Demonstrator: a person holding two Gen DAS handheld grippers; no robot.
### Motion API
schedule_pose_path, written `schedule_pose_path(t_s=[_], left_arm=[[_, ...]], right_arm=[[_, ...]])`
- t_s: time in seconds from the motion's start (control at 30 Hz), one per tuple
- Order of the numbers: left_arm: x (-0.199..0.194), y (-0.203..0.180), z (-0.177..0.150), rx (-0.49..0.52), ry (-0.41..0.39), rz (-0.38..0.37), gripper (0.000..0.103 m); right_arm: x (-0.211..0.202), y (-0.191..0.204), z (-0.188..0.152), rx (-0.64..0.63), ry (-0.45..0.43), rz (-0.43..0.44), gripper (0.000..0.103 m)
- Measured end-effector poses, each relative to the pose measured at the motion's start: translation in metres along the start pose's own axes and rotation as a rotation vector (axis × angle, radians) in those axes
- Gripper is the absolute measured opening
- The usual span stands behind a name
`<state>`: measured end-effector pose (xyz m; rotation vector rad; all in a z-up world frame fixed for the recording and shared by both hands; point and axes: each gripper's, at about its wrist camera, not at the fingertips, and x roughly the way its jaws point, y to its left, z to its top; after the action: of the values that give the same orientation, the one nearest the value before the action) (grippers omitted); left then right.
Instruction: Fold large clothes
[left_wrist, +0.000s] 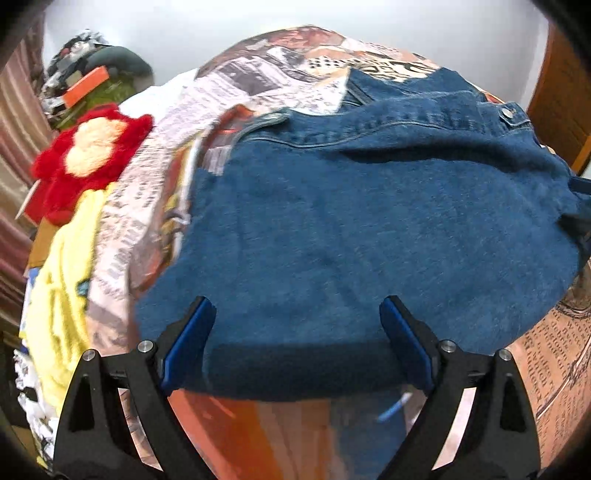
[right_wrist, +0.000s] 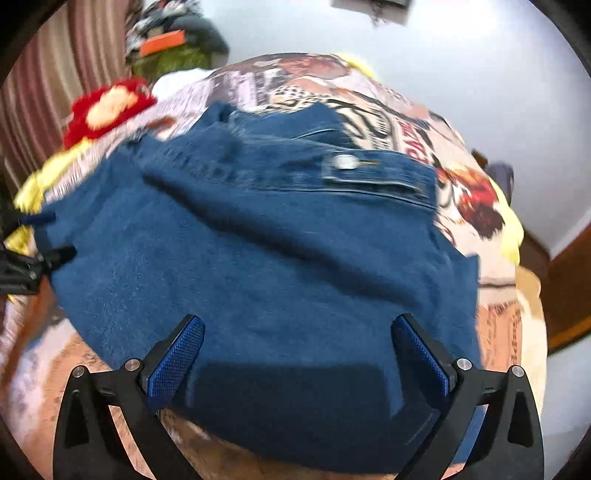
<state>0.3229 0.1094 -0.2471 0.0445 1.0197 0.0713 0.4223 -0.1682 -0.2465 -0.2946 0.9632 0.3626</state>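
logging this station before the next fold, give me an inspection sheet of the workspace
surface: printed newspaper-pattern sheet, mostly covered
job's things: denim garment spread flat, button tab at the far edge
clutter: red plush, yellow cloth, pile with orange tag at far left
grippers: left claw and right claw both open over the denim's near edge, holding nothing
cables: nothing seen
surroundings: white wall, striped curtain, wooden door

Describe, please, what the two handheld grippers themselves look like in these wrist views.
Both look alike. The left gripper has two black, angular fingers with triangular cut-outs, silver round pins at the joints, and blue pads on the inner faces. The right gripper has the same black frame and silver pins; its blue pads show a fine cross-hatched texture. No cables, markings, sleeves or hands are visible.
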Motion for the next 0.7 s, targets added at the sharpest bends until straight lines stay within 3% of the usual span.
schedule_pose_path(t_s=[0.17,0.33,0.4,0.53,0.6,0.7], left_arm=[[-0.016,0.023,-0.006,-0.088,0.0,0.004,0.093],[-0.029,0.048,-0.015,-0.21,0.001,-0.031,0.093],[-0.031,0.057,-0.021,-0.272,0.012,-0.077,0.093],[-0.024,0.07,-0.037,-0.431,0.07,-0.246,0.093],[-0.02,0.07,-0.044,-0.474,0.097,-0.303,0.093],[-0.009,0.064,-0.053,-0.51,0.135,-0.353,0.093]], right_arm=[[-0.028,-0.041,0.017,0.06,-0.081,-0.04,0.102],[-0.017,-0.072,0.053,0.135,-0.091,-0.033,0.102],[0.001,-0.077,0.065,0.144,-0.054,-0.04,0.102],[0.047,-0.086,0.081,0.141,0.046,-0.115,0.102],[0.061,-0.09,0.085,0.124,0.061,-0.159,0.102],[0.07,-0.097,0.088,0.12,0.063,-0.155,0.102]])
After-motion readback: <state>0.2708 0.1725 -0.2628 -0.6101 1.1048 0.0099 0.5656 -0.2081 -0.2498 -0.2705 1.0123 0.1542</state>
